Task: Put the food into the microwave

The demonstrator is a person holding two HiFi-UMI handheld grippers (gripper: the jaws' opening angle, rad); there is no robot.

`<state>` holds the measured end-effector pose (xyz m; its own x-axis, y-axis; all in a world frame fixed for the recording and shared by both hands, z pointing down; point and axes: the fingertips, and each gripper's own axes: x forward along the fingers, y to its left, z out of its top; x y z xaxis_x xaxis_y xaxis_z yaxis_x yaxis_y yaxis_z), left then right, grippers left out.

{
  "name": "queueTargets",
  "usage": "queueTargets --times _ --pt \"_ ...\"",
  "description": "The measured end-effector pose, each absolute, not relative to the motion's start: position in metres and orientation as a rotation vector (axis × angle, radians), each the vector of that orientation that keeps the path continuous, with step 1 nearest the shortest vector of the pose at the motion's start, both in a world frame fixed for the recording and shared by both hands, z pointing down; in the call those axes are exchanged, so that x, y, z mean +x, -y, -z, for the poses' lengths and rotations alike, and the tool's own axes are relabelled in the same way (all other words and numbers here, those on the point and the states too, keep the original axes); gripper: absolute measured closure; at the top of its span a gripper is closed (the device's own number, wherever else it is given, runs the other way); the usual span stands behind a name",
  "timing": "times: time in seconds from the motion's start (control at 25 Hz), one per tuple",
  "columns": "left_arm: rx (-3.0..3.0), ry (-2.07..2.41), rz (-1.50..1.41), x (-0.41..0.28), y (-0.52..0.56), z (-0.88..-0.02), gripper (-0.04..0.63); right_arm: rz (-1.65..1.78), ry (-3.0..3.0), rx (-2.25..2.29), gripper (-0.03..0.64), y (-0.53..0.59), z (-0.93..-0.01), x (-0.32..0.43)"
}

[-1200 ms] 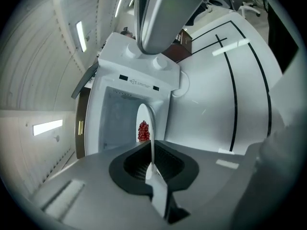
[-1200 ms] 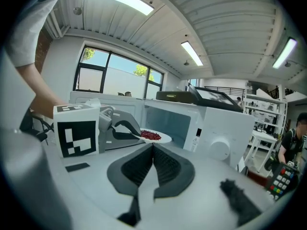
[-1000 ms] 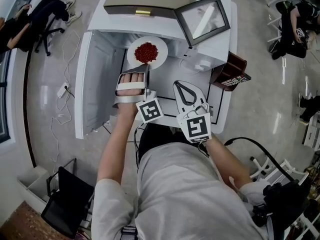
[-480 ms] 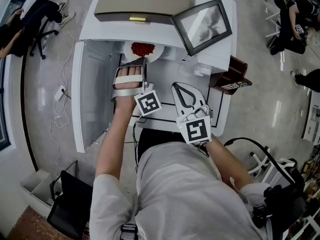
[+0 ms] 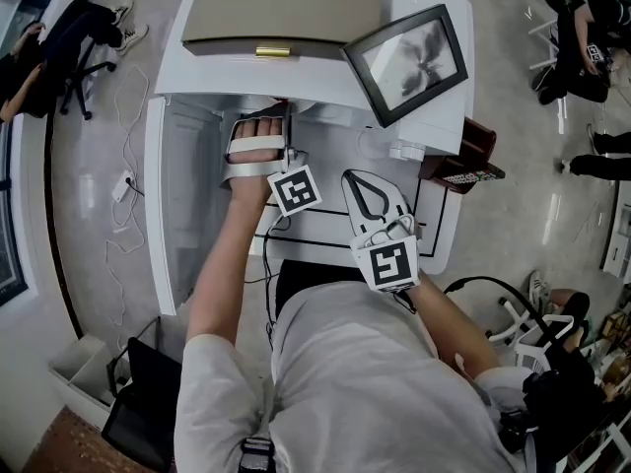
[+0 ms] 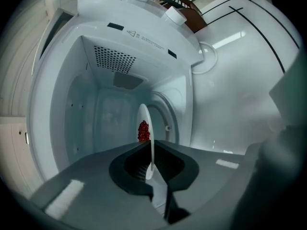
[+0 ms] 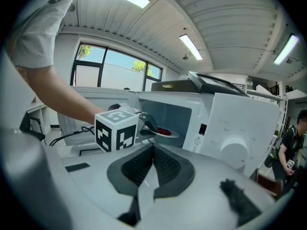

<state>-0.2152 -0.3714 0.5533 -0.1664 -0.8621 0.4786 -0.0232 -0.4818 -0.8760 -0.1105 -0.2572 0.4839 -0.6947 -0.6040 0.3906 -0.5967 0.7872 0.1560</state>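
Observation:
The white microwave [image 5: 286,8] stands at the far edge of the table with its door [image 5: 187,195] swung open to the left. My left gripper [image 5: 284,118] is at the oven's mouth, shut on the rim of a white plate [image 6: 145,121] that carries a heap of red food [image 6: 143,131]. In the left gripper view the plate shows edge-on inside the white cavity. The right gripper view shows the plate [image 7: 169,134] with the food [image 7: 164,131] just inside the opening. In the head view the oven's top hides the plate. My right gripper [image 5: 365,177] hovers over the table, shut and empty.
A dark framed screen [image 5: 409,62] leans at the microwave's right. A brown box [image 5: 463,161] with a keypad device sits at the table's right edge. The control panel with a round knob [image 7: 235,150] is right of the cavity. People sit on chairs at both far sides; cables lie on the floor.
My left gripper has carried the plate forward into the microwave's opening, so the plate and food passed out of the head view under the oven's top. The right gripper has hardly moved.

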Motion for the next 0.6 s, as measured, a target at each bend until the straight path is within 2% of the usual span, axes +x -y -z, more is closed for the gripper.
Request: queueTargets --times 0.6 --pt "-1.445 -1.003 1.705 -0.222 0.401 -0.565 0.575 0.006 2.51 0.927 0.606 0.264 -0.493 -0.107"
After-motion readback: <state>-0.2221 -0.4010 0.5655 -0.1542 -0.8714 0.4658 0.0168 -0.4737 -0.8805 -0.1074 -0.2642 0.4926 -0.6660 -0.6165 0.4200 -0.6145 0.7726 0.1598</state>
